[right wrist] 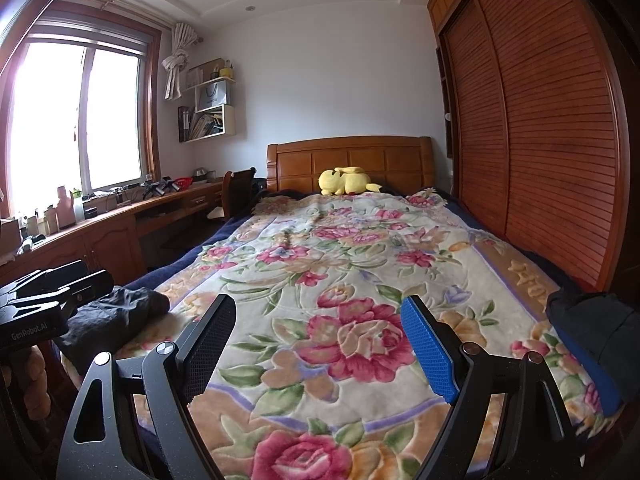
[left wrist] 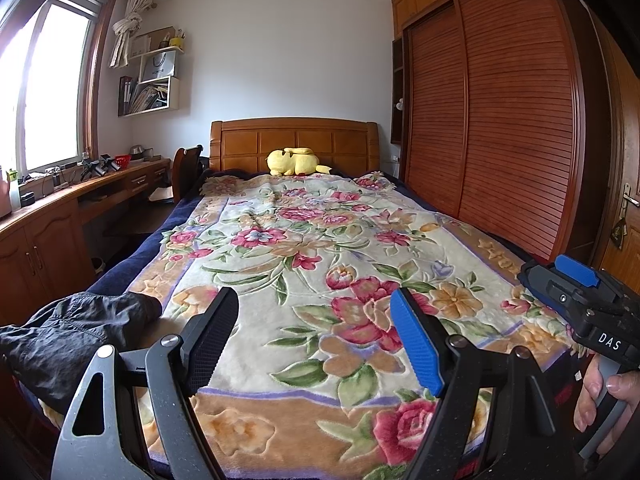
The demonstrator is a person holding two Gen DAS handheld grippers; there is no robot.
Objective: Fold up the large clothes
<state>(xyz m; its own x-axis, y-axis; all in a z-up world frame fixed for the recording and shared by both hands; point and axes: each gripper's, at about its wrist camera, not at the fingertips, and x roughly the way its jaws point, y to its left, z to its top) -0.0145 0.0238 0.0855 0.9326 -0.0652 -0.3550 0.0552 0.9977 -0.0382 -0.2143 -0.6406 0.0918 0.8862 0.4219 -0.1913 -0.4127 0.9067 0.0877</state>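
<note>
A dark crumpled garment (left wrist: pixel 76 332) lies at the near left corner of the bed on the floral blanket (left wrist: pixel 304 264). It also shows in the right wrist view (right wrist: pixel 116 316). A second dark garment with blue lining (right wrist: pixel 592 336) lies at the bed's near right edge. My left gripper (left wrist: pixel 316 336) is open and empty above the blanket, right of the left garment. My right gripper (right wrist: pixel 320 344) is open and empty over the blanket's near end. The right gripper's body (left wrist: pixel 580 300) shows at the right of the left wrist view.
A yellow plush toy (left wrist: pixel 296 162) lies by the wooden headboard (left wrist: pixel 294 140). A wooden wardrobe (left wrist: pixel 500 120) runs along the right side of the bed. A cluttered desk (left wrist: pixel 60 200) and a chair (left wrist: pixel 188 168) stand on the left under the window.
</note>
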